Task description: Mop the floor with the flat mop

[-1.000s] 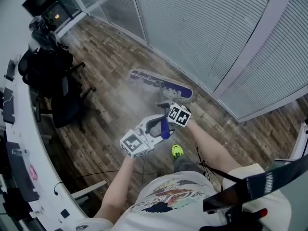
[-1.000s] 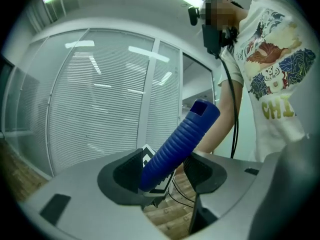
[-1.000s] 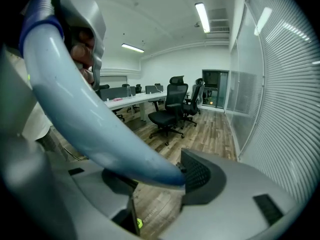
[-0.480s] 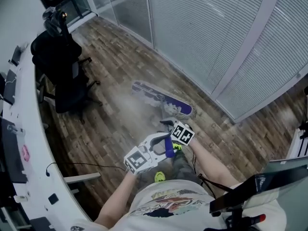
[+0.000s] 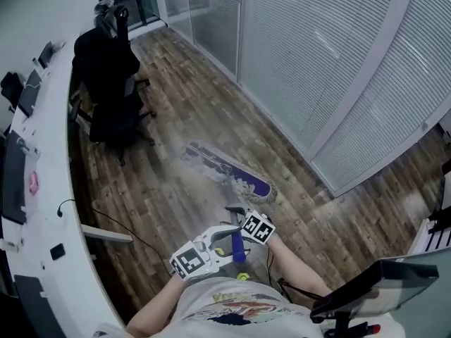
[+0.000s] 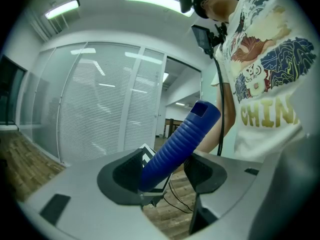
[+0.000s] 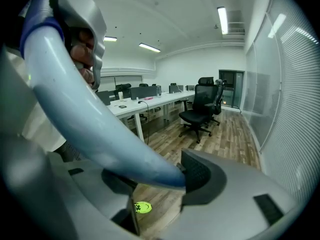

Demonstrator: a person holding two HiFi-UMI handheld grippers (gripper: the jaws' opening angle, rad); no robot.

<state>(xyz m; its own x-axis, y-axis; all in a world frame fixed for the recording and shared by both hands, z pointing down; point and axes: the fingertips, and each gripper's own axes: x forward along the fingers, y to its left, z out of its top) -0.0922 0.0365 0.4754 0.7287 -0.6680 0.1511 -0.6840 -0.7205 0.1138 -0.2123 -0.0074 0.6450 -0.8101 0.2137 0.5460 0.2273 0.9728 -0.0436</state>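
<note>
Mop pad (image 5: 229, 171) lies flat beside the glass wall (image 5: 296, 55); left claw (image 6: 162, 171) squeezes the blue handle (image 6: 182, 139), right claw (image 7: 155, 176) squeezes the pole (image 7: 90, 119), to push it.

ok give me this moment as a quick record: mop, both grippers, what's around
left gripper: shut on the blue grip at the mop's top end
right gripper: shut on the mop pole, nearer the mop head
mop head: flat on the wooden floor, ahead of the person, near the glass wall
office chair: black, beyond the mop head, beside the white desk
task: mop held in both grippers, head on the floor
</note>
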